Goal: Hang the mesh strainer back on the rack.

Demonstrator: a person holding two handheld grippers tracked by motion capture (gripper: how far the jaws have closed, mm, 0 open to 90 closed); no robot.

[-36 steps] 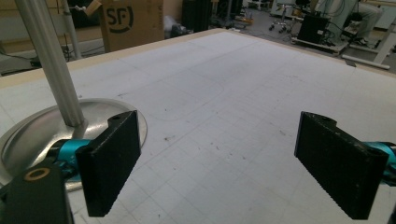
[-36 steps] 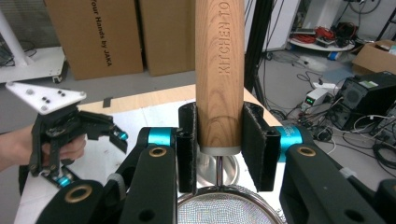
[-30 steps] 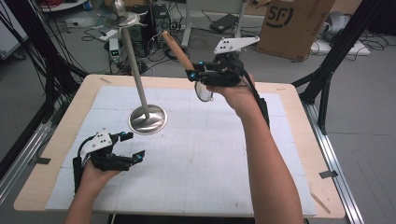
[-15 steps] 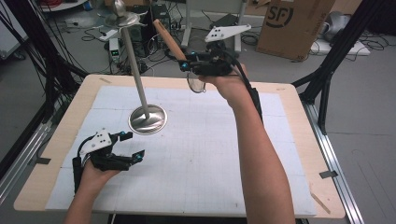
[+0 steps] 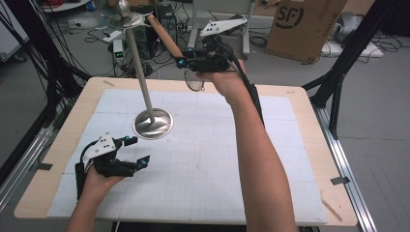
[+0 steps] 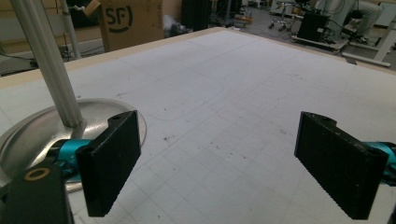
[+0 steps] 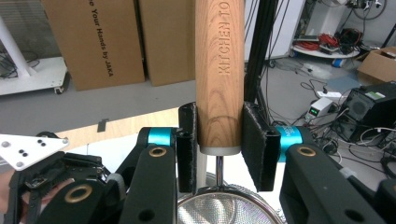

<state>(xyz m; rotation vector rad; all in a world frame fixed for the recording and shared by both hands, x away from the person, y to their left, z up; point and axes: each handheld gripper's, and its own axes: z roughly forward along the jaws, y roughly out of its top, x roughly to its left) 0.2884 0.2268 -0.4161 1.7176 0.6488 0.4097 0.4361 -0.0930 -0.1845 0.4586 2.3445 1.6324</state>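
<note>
Table (image 5: 309, 96): light wood top w/ white gridded mat (image 5: 217, 159) covering most of it, wood border showing all round. Metal stand's round base (image 5: 153, 123) sits on mat, left of centre toward far edge; its pole rises from base. Left gripper (image 5: 126, 153) rests on mat near front-left corner.

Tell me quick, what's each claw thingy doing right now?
Left gripper: open, holding nothing, resting low on the table.
Right gripper: shut on the wooden handle of a small mesh strainer, held up in the air.
</note>
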